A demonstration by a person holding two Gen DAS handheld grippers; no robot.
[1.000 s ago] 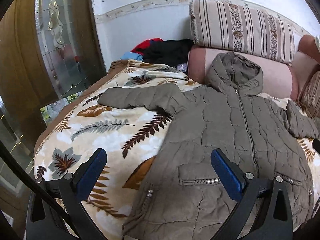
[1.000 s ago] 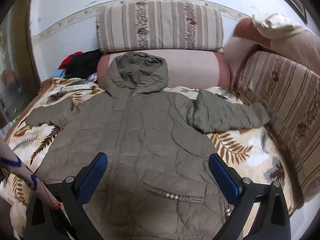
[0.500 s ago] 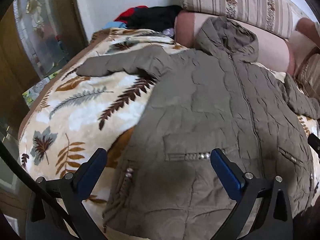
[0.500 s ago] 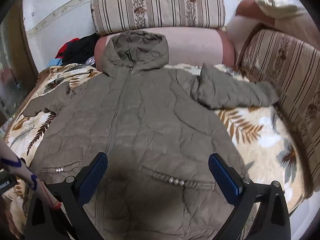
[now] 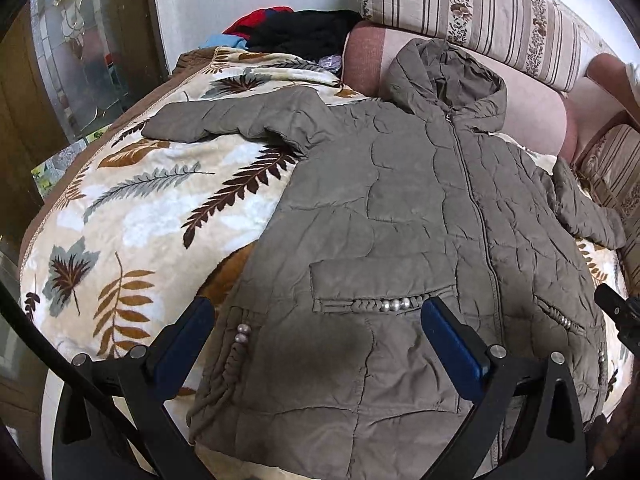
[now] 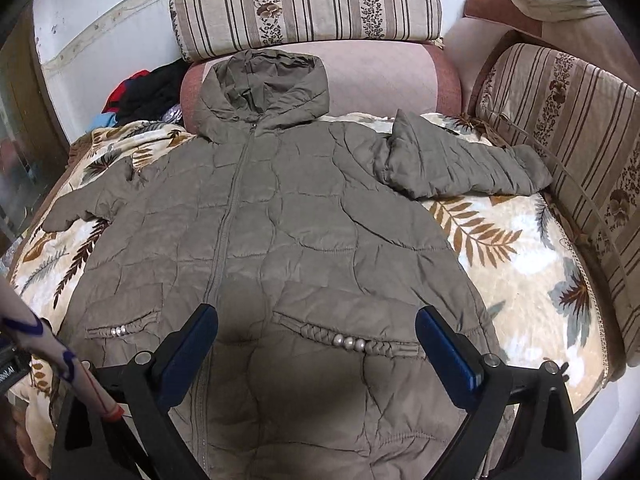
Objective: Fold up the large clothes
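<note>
An olive-grey quilted hooded jacket [image 5: 400, 208] lies flat, front up and zipped, on a leaf-patterned blanket [image 5: 132, 216]; it also shows in the right wrist view [image 6: 288, 220]. Both sleeves are spread out sideways and the hood [image 6: 264, 84] rests against a pink bolster. My left gripper [image 5: 316, 320] is open and empty, just above the jacket's lower left part by the beaded pocket [image 5: 384, 304]. My right gripper [image 6: 316, 328] is open and empty, above the lower right part by the other beaded pocket [image 6: 348, 342].
Striped cushions [image 6: 304, 4] line the back and the right side [image 6: 568, 128]. A pile of red, black and blue clothes [image 5: 296, 30] sits at the back left corner. A glass door [image 5: 80, 48] stands left of the bed. The blanket's left edge [image 5: 36, 236] drops off.
Both grippers have moved down and closer to the jacket's lower half; the hem now fills the foreground. The jacket itself has not moved. Both stay open.
</note>
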